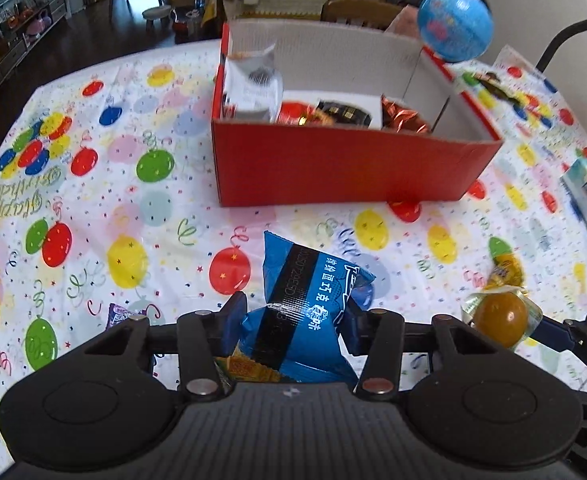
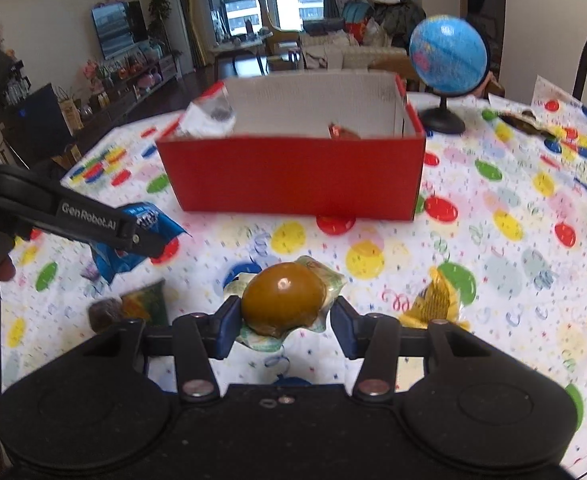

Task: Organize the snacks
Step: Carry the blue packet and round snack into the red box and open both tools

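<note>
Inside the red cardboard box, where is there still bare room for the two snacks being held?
The red cardboard box is bare along its right end, beyond the copper foil packet. Its left and middle are crowded: silver-white pouch, red wrapper, black packet.

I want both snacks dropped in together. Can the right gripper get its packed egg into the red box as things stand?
Probably yes. The right gripper is shut on the packed egg, the red box stands open-topped straight ahead, and only bare tablecloth lies between.
</note>
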### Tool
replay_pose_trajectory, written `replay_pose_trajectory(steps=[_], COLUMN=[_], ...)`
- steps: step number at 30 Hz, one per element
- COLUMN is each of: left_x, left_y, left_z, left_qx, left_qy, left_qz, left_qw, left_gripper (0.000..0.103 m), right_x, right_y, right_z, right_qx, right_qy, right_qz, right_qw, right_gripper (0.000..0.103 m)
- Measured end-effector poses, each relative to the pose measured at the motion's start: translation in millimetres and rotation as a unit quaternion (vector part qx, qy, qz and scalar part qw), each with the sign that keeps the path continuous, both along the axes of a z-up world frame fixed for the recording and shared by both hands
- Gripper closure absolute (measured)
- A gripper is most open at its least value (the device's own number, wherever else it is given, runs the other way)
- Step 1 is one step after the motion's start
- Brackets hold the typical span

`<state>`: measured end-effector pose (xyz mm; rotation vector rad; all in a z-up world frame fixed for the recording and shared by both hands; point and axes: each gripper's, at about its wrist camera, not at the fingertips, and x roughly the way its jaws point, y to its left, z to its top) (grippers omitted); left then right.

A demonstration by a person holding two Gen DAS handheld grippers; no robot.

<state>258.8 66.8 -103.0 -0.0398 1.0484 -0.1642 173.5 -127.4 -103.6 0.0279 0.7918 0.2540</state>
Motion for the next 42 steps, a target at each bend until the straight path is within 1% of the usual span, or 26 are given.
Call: replay_pose_trajectory(steps=[9, 16, 22, 31, 42], left_x=[-13.6, -13.5, -1.5, 35.3, 96.8], left_y=[-0.9, -7.9, -13.5, -21.5, -36.9], left_z=[45.8, 75.0, 89.4, 97.7, 82.4], left_qx=[-0.031, -0.038, -0.034, -0.022, 0.004], left_qy=[-0.038, -0.07, -0.086, -0.097, -0.088], left_qz=[0.001, -0.004, -0.002, 0.006, 0.017], left_qw=[0.9988, 0.9968, 0.9957, 0.995, 0.9959], left_gripper=[0.056, 0.055, 0.055, 0.055, 0.055], right_x=[-5.2, 0.9, 18.0, 58.9, 116.2], right_y=[-0.8, -3.1, -4.1, -9.5, -13.0], right_z=[47.3, 73.9, 87.1, 92.9, 80.6], right_qx=[0.01, 0.012, 0.006, -0.003, -0.009], right_qy=[-0.041, -0.071, -0.087, -0.09, -0.074], right_qz=[0.008, 0.012, 0.02, 0.022, 0.022], right_qw=[0.999, 0.997, 0.996, 0.996, 0.997], right_gripper=[0.056, 0.056, 0.056, 0.056, 0.056])
